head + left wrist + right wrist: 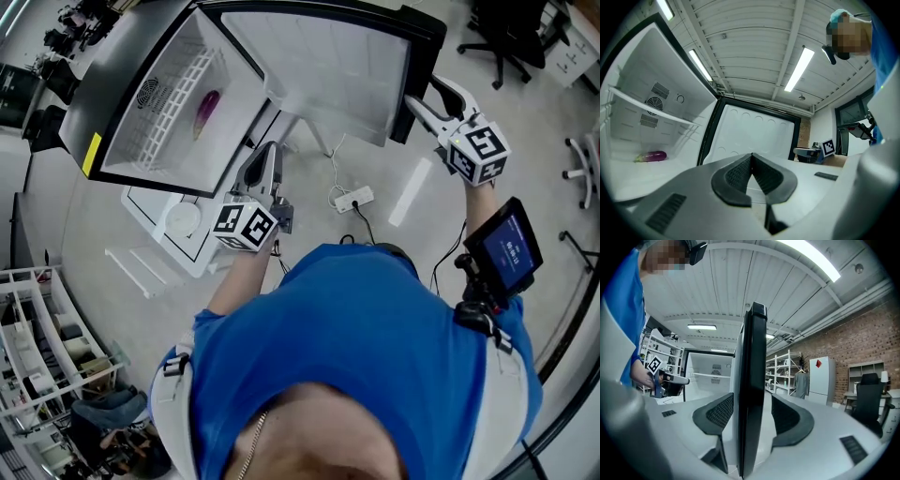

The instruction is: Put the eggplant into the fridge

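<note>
Fridge (246, 111) with its door (328, 66) swung wide, seen from above. The eggplant (206, 111) lies inside the fridge on a white surface beside the wire rack (187, 98), touching neither of my tongs, so I judge the placing itself to be done. My left tongs (265, 155) are pressed together with nothing between them. They point level at the fridge opening from just outside it, apparently idle because they have nothing left to carry. My right tongs (422, 94) are spread, and the outer edge of the fridge door stands between the two jaws. A gap shows on at least one side of that edge, so the pads straddle it rather than pinch it. I judge that these tongs are set there because the free edge of the door, farthest from the hinge, is the easiest place to swing it from. What remains, in my reading, is to close the fridge.
</note>
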Demonstrator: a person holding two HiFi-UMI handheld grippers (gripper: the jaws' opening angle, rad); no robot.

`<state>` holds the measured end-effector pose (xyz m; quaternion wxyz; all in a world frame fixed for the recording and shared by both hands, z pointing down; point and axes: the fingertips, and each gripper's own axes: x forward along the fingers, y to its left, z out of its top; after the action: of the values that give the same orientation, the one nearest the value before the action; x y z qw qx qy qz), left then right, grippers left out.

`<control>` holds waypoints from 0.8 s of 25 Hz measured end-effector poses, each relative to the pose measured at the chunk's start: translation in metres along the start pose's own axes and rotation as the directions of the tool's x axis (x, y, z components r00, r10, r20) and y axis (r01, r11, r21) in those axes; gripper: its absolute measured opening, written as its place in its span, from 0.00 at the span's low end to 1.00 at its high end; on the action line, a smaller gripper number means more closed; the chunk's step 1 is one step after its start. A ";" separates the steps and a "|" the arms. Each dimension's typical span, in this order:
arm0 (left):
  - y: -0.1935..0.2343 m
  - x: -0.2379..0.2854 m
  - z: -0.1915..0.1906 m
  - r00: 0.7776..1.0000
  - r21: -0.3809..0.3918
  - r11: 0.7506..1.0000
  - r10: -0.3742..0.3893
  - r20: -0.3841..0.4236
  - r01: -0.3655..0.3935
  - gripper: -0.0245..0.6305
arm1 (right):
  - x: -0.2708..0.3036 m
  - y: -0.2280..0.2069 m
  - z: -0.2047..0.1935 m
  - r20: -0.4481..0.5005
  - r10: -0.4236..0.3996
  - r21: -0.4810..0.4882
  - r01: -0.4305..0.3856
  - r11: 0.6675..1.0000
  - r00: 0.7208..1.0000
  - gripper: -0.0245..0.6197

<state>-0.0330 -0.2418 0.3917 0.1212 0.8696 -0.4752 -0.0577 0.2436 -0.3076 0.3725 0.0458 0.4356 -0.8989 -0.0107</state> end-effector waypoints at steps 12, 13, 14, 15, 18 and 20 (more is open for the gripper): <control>0.014 -0.025 0.005 0.999 -0.007 0.999 0.033 0.011 -0.033 0.05 | 0.001 0.019 0.003 -0.041 0.002 -0.038 -0.004 0.999 0.999 0.33; 0.014 -0.025 0.005 0.999 -0.006 1.000 0.030 0.009 -0.030 0.05 | 0.000 0.022 0.002 -0.046 0.004 -0.037 -0.005 0.999 0.999 0.33; 0.015 -0.023 0.005 1.000 -0.006 1.000 0.028 0.007 -0.028 0.05 | 0.000 0.024 0.001 -0.050 0.008 -0.036 -0.010 0.999 0.999 0.33; 0.015 -0.021 0.005 1.000 -0.006 1.000 0.026 0.006 -0.026 0.05 | -0.001 0.026 -0.001 -0.054 0.013 -0.036 -0.015 0.999 0.998 0.33; 0.015 -0.035 0.006 1.000 -0.006 1.000 0.017 0.004 -0.017 0.05 | -0.010 0.052 0.002 -0.062 0.027 -0.036 -0.029 0.999 0.998 0.32; 0.015 -0.055 0.009 1.000 -0.006 1.000 0.013 0.001 -0.013 0.05 | -0.018 0.080 0.006 -0.066 0.036 -0.040 -0.038 0.998 0.997 0.31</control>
<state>-0.0768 -0.2045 0.3865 0.1238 0.8662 -0.4805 -0.0585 0.1916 -0.2442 0.3698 0.0841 0.4179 -0.9045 -0.0140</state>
